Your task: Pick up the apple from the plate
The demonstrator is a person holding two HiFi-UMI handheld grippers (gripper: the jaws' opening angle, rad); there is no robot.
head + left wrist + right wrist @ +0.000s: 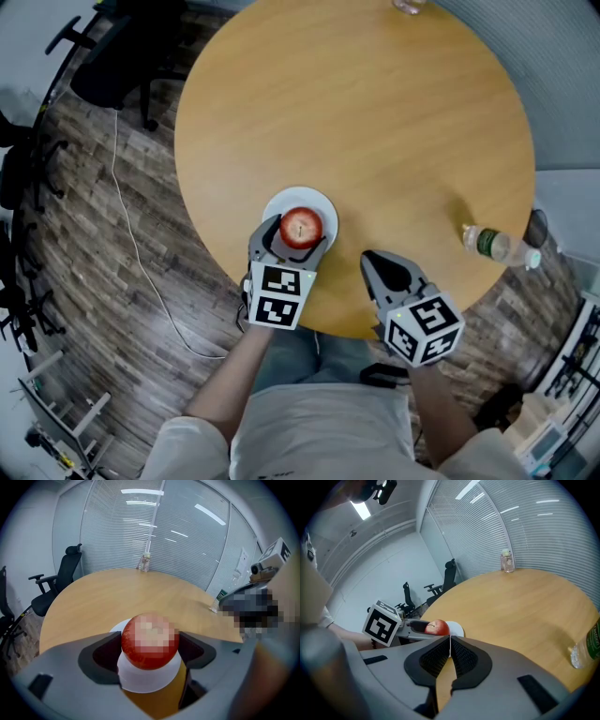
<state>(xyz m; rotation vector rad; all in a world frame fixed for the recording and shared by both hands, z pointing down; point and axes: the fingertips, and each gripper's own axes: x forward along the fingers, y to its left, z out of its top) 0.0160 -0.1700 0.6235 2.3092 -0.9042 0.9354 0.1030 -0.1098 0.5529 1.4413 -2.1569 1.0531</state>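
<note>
Near the lower edge of the round bench (356, 112), just left of centre in the head view, the apple (301, 227) sits over the white plate (324, 201). The left hand-held gripper (298, 236) has a jaw on either side of the fruit. Its own view shows the dark pads against both flanks of the red skin, so I read it as clamped on the apple. The plate shows directly beneath (whether the apple is clear of it or resting on it, no view lets me tell). The right hand-held gripper (450, 641) hangs to the right of the plate, over the bench's near edge, with its jaws closed together on nothing. A water bottle (497, 246) lies at the right rim of the bench, well apart from the work. By my judgement the reach and the grasp are done. What is left is the lift clear of the plate, taken straight up so the plate does not slide.
</note>
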